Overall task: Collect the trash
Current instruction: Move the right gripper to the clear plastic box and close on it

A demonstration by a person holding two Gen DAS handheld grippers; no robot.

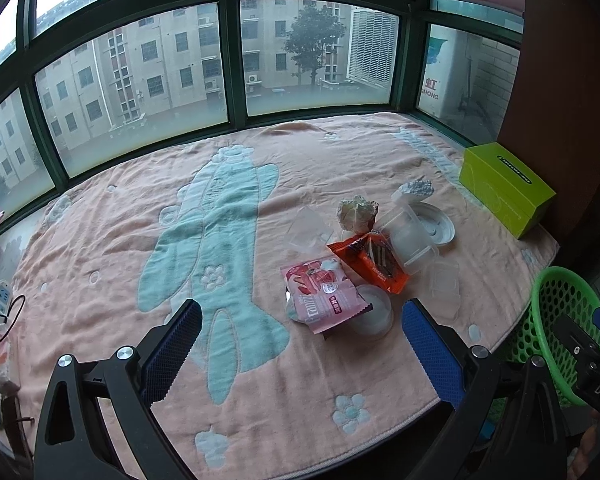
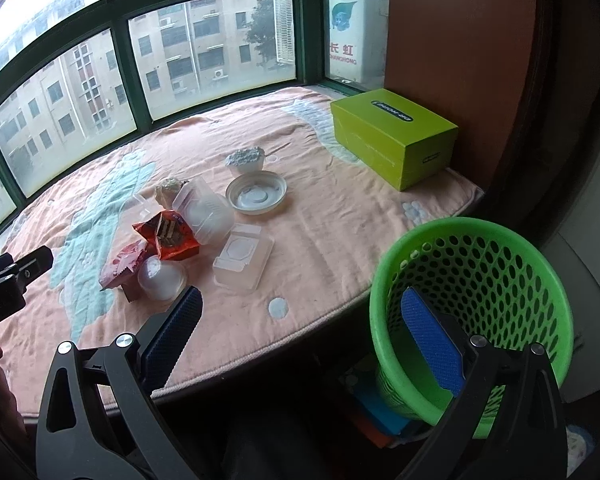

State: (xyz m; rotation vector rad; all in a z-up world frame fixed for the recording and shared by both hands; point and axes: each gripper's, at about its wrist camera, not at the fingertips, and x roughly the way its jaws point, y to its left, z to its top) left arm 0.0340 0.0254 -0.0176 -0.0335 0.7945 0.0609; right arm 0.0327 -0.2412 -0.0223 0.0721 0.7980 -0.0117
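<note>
Trash (image 1: 364, 256) lies heaped on the bench (image 1: 100, 240), left of your green basket (image 2: 472, 304). Your left hand-held gripper (image 1: 300, 344) and right hand-held gripper (image 2: 300, 340) both gape empty.

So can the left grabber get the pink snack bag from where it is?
Probably yes. The left gripper is open, and the pink snack bag lies on top just ahead of it, with only blanket between.

Both wrist views look down from the near edge toward the far window. Left view sits further left; right view hangs over the green basket (image 2: 472, 300). Shared: trash pile (image 1: 364, 264), green box (image 1: 504, 188).
</note>
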